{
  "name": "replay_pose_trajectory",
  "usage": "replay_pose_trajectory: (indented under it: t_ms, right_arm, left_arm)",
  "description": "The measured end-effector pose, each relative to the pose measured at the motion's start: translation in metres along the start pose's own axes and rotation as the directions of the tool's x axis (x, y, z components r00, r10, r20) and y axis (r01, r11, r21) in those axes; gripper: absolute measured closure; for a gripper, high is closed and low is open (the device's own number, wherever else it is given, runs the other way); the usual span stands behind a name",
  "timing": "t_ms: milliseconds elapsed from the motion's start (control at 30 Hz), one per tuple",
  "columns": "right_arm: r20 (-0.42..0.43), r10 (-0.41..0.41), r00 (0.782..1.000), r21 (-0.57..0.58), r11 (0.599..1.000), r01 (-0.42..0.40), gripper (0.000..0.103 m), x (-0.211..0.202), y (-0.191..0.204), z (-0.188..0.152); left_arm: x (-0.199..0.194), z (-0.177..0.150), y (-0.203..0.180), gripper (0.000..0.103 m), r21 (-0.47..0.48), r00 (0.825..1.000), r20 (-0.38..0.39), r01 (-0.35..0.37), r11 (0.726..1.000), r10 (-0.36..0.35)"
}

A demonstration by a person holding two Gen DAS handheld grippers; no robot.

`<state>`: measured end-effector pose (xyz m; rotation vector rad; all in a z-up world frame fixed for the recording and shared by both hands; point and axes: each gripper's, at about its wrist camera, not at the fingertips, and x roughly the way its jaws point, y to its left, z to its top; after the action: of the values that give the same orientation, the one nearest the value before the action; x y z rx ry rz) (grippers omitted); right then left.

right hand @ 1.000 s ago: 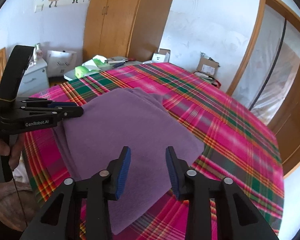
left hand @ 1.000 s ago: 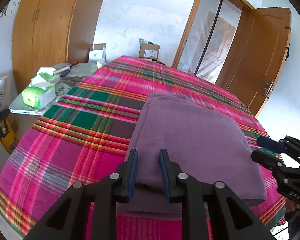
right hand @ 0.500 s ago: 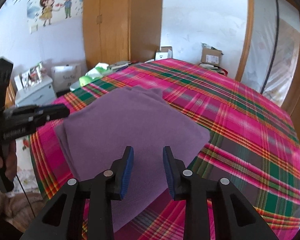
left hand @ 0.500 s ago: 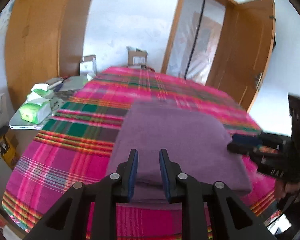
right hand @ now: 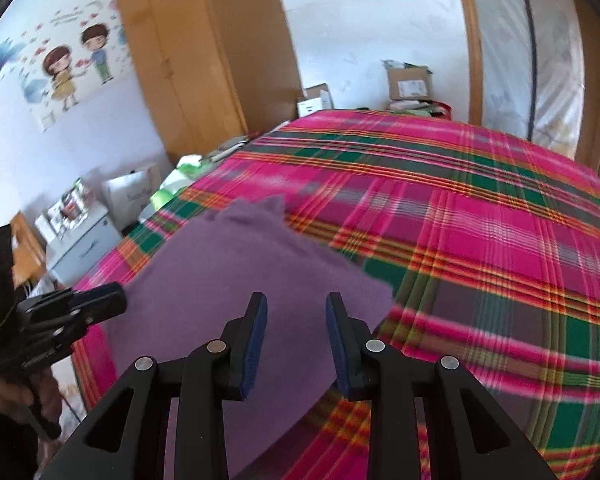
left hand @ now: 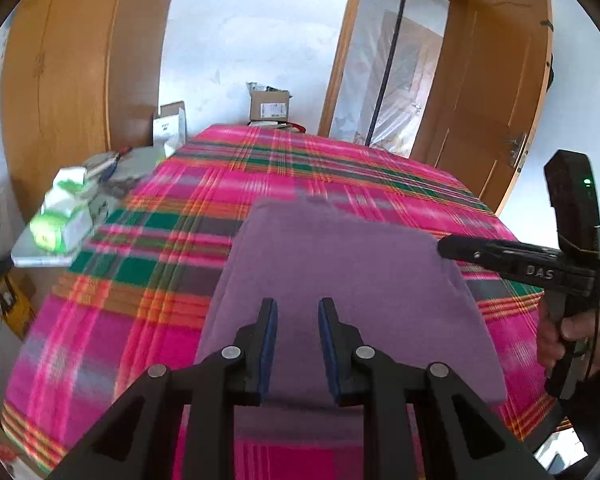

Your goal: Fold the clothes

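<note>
A purple garment (left hand: 340, 272) lies folded into a flat rectangle near the front edge of the bed, on a pink and green plaid bedspread (left hand: 148, 240). My left gripper (left hand: 298, 316) hovers above the garment's near edge, open, with nothing between its fingers. At the right of the left wrist view my right gripper (left hand: 500, 258) points in over the garment's right corner, held by a hand (left hand: 572, 332). In the right wrist view the garment (right hand: 240, 280) sits lower left, and my right gripper (right hand: 296, 320) stands open and empty above it. My left gripper (right hand: 72, 308) shows at the left edge.
A low side table (left hand: 40, 258) with green tissue packs (left hand: 60, 224) stands left of the bed. Cardboard boxes (left hand: 270, 106) sit at the far end. A wooden wardrobe (left hand: 80, 80) is on the left, an open door (left hand: 500, 100) on the right, a white drawer unit (right hand: 84, 244) by the bed.
Both grippers have risen and drawn back a little from the garment. The right gripper has swung in over the garment's right corner and its jaws have narrowed slightly. The garment has not moved.
</note>
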<state>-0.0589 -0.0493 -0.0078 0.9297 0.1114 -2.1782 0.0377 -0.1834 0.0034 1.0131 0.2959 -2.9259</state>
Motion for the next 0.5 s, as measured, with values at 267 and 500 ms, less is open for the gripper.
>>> replay_pose_trajectory:
  t_ms: [267,500]
  right_arm:
    - [-0.015,0.005,1.000,0.054,0.999,-0.004,0.086,0.028,-0.011,0.020]
    - [-0.046,0.014,0.999,0.069,0.998,-0.011,0.086,0.046,-0.017,0.019]
  left_arm:
    - [0.054,0.050,-0.017,0.080,0.060,0.999,-0.046,-0.017,0.998,0.019]
    - [0.088,0.045,-0.020,0.080,0.058,0.991,-0.117,-0.058,0.997,0.064]
